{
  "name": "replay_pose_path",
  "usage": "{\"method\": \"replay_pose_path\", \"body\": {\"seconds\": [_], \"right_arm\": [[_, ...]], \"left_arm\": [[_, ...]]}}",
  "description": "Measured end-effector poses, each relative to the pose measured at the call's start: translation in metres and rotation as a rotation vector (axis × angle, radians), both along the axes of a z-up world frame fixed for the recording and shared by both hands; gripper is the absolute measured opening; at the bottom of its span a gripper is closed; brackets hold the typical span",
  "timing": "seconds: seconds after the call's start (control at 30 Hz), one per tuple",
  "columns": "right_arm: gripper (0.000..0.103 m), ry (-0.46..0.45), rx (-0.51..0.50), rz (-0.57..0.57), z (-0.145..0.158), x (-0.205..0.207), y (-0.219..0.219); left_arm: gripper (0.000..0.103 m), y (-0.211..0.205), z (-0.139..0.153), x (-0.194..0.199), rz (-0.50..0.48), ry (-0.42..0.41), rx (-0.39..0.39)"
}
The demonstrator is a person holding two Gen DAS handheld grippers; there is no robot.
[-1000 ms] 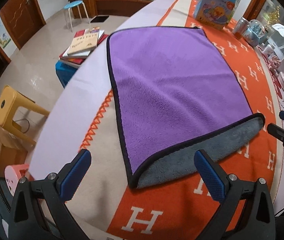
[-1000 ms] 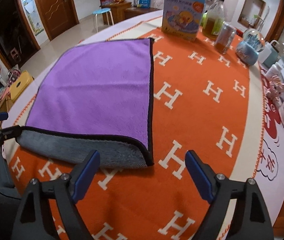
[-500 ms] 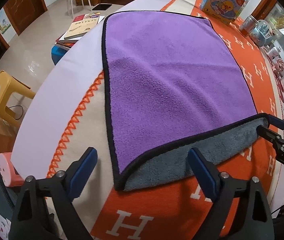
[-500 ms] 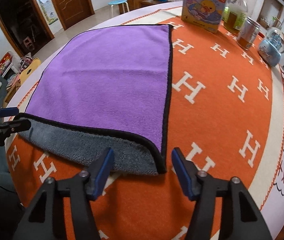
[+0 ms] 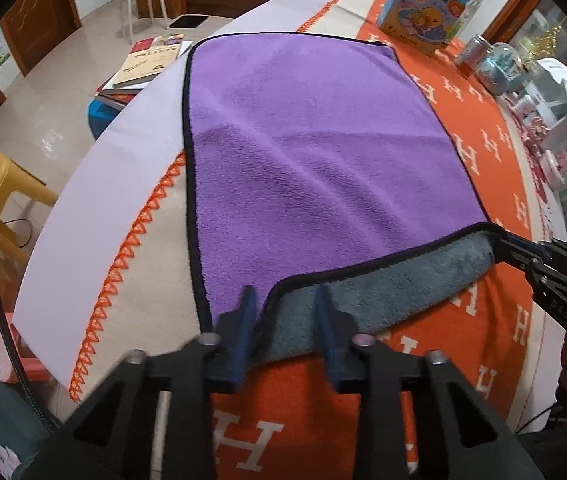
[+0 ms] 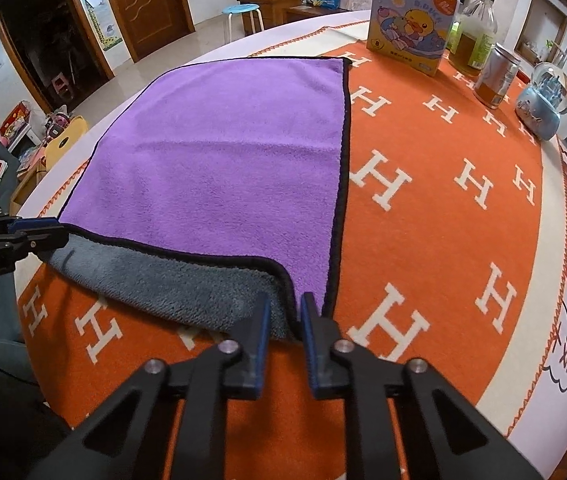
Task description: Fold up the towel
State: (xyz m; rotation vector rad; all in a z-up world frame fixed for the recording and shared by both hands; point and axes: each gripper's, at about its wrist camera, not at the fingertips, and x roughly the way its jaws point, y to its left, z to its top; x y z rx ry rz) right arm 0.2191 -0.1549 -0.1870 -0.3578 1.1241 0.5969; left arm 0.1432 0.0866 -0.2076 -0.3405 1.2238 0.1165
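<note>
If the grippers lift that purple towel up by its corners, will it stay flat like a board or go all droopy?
Probably droopy: the fluffy purple towel with the grey underside already shows soft creases. It looks light, since its near edge curls over easily. The plush pile likely helps the right gripper hold without slipping.

The towel (image 5: 315,168) was purple on its upper face, edged all round with a thin black binding, and grey on the underside that showed at its near edge. Beneath it the tablecloth (image 6: 435,240) was bright orange with a repeating pattern of white H letters, bordered by a cream band stitched with an orange zigzag; beyond that lay pale lilac. Both the left gripper (image 5: 285,312) and the right gripper (image 6: 285,314) were black with blue finger pads. The box (image 6: 413,16) looked light blue, apparently printed with a yellow duck.
</note>
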Motion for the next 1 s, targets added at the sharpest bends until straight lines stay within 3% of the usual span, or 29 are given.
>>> {"method": "replay_pose_path", "body": {"seconds": [0.13, 0.47, 1.0], "right_arm": [[0.006, -0.009, 0.002, -0.003, 0.002, 0.000, 0.001], [0.005, -0.046, 0.042, -0.029, 0.018, 0.000, 0.000], [0.005, -0.208, 0.182, -0.107, 0.081, 0.028, 0.010]], "left_arm": [[0.008, -0.004, 0.002, -0.003, -0.024, 0.001, 0.008], [0.005, -0.004, 0.018, -0.005, -0.057, -0.031, 0.018], [0.005, 0.036, 0.095, 0.023, -0.033, -0.198, 0.154]]}}
